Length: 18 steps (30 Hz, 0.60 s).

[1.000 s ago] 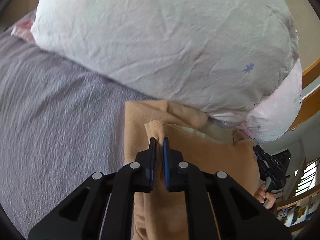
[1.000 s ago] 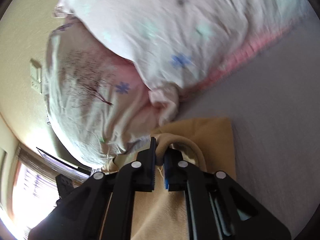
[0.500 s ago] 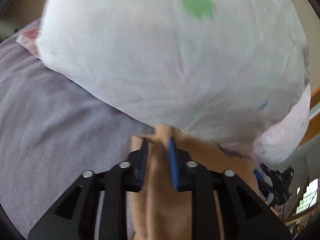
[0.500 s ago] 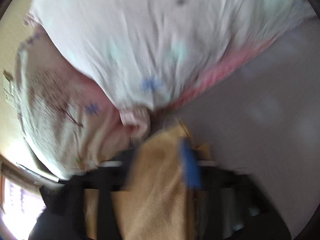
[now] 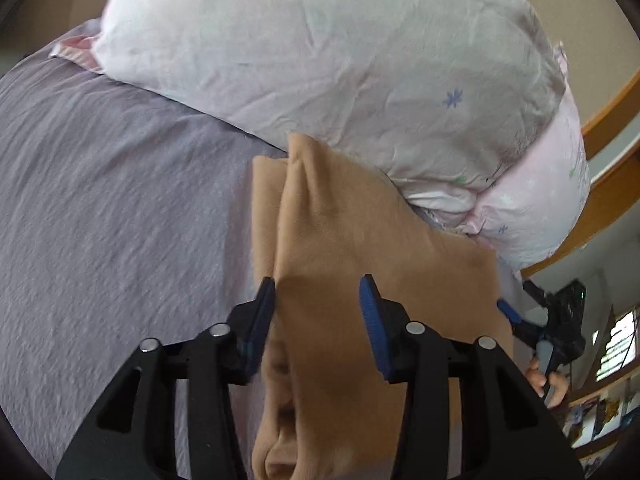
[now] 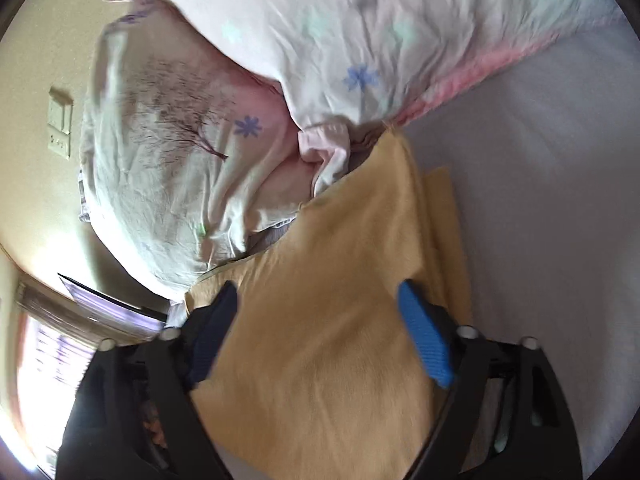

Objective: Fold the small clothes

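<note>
With both claws spread, step: a fold of the tan garment (image 5: pixel 360 240) looks just laid down and let go, judging by the doubled layer on top.
garment place: on the grey-purple bedsheet (image 5: pixel 120 208), far edge tucked against the white floral pillow (image 5: pixel 340 60); lower layer sticks out along one side.
left gripper (image 5: pixel 318 304): jaws wide apart, cloth lying between them, nothing pinched; points forward over the garment toward the pillow.
right gripper (image 6: pixel 320 320): jaws also wide apart over the cloth, no pinch; frame is a bit blurred, so contact with the fabric is unclear.
right gripper pose: comes in from the opposite side; visible at the garment's far edge in the left view.
next move: probably pick fresh edges or corners for another fold, or press flat; needs a clean grip on one layer, clear of the pillow.
second pillow (image 6: pixel 168 152): pinkish, tree print, beside the white one.
</note>
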Motion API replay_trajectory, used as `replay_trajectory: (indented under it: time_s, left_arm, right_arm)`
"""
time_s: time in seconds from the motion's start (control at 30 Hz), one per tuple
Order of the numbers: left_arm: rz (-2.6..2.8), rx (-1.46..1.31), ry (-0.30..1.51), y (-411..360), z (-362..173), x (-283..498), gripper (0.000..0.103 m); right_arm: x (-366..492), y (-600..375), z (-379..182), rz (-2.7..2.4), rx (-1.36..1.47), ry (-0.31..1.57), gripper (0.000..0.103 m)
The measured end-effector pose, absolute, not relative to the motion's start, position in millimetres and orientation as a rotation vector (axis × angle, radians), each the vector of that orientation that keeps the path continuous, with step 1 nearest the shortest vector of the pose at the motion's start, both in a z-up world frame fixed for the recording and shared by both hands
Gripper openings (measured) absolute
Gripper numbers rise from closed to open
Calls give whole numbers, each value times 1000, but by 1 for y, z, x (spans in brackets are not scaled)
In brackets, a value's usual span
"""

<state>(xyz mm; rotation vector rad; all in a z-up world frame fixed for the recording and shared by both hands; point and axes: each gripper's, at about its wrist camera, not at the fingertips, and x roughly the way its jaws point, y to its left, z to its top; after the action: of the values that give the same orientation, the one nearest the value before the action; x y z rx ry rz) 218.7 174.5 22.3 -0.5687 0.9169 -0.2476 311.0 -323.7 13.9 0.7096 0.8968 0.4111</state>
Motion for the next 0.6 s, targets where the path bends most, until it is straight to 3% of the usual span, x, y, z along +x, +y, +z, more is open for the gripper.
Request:
replay_trajectory:
  time_s: [0.03,0.33,0.43,0.6]
  left_arm:
    - [-250,-581,904,179,26,211,44]
    - [-241,-616,980,163,7,208,45]
    - [-250,-724,994,160,-5,218,20]
    - [-299,-887,989,168,-4,219,13]
  right_arm:
    - [296,-324,18,417,688,874,94]
    - [276,-315,17,499,693,883,95]
    - [270,-314,16,526,695,880,95]
    - [261,-320,22,553,706,854,95]
